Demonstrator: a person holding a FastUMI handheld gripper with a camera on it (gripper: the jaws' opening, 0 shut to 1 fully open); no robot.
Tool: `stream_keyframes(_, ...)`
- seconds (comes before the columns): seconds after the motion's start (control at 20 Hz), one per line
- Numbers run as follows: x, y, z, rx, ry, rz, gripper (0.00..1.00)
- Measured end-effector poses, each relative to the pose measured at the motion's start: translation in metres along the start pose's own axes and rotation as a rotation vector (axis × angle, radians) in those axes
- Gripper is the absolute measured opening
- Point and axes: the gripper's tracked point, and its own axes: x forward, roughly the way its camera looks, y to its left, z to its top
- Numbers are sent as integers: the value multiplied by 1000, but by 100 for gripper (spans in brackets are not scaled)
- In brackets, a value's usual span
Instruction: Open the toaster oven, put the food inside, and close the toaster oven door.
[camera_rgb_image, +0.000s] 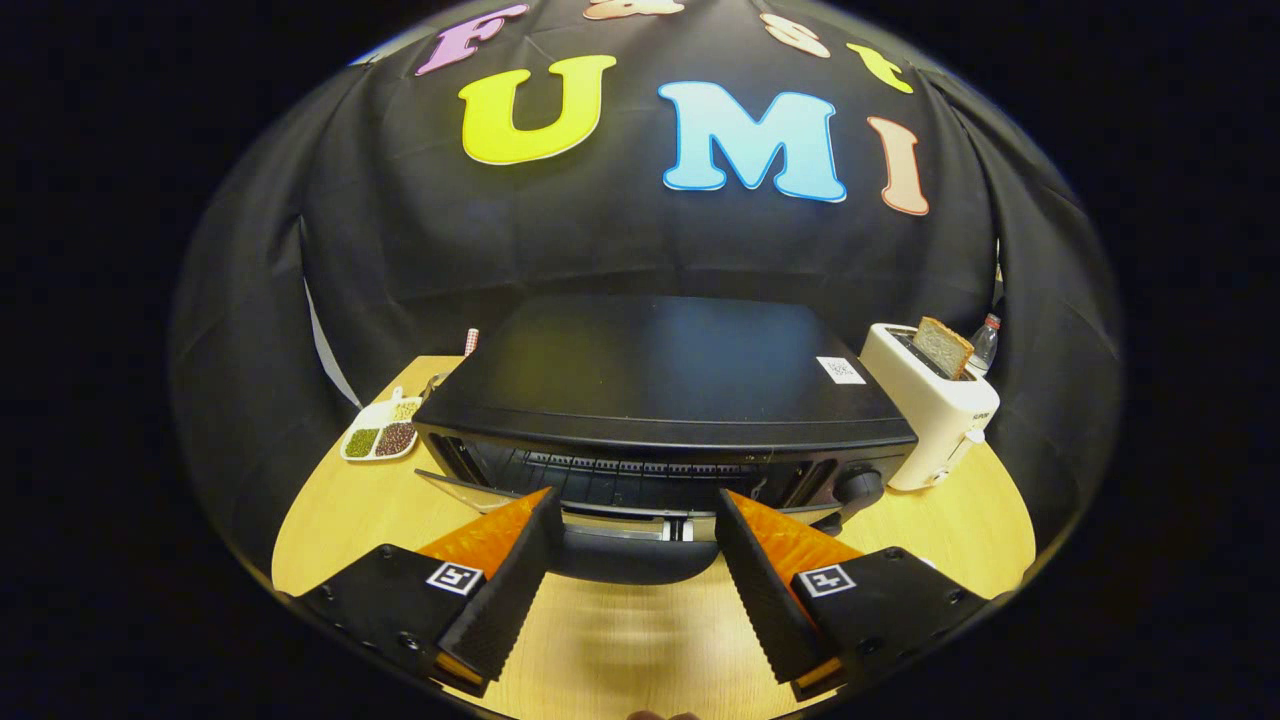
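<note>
- While the claw (635, 520) hangs low in the middle of the frame, its two fingers (510, 590) are spread wide apart and press on nothing; it is released.
- Between the fingertips lies the dark handle (632, 555) of the toaster oven's door (480, 490), which is let down partly, its glass edge slanting out toward the lower left. Whether either finger touches the handle I cannot tell.
- At the centre of the frame stands the toaster oven (660, 385), black, with a flat top and a small white sticker (841, 370) near its right rear corner. Its mouth is open just beyond the fingers, with dark rack bars inside. A round knob (860, 485) sits at its front right.
- Just right of the oven, at centre right, stands a white pop-up toaster (935, 410) with a slice of toast (942, 347) standing up out of its slot.
- Behind that toaster, a clear bottle (985, 342) with a red cap shows partly.
- At centre left, near the oven's left side, a white divided dish (381, 432) holds green and brownish grains in separate compartments.
- All of this rests on a round, pale wooden desk (330, 520), with black cloth hanging behind.
</note>
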Motion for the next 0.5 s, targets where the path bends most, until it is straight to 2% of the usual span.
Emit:
stream_keyframes(0.1,-6,1,-10,33,17,5,99)
stream_keyframes(0.5,-24,5,-47,-6,52,7,99)
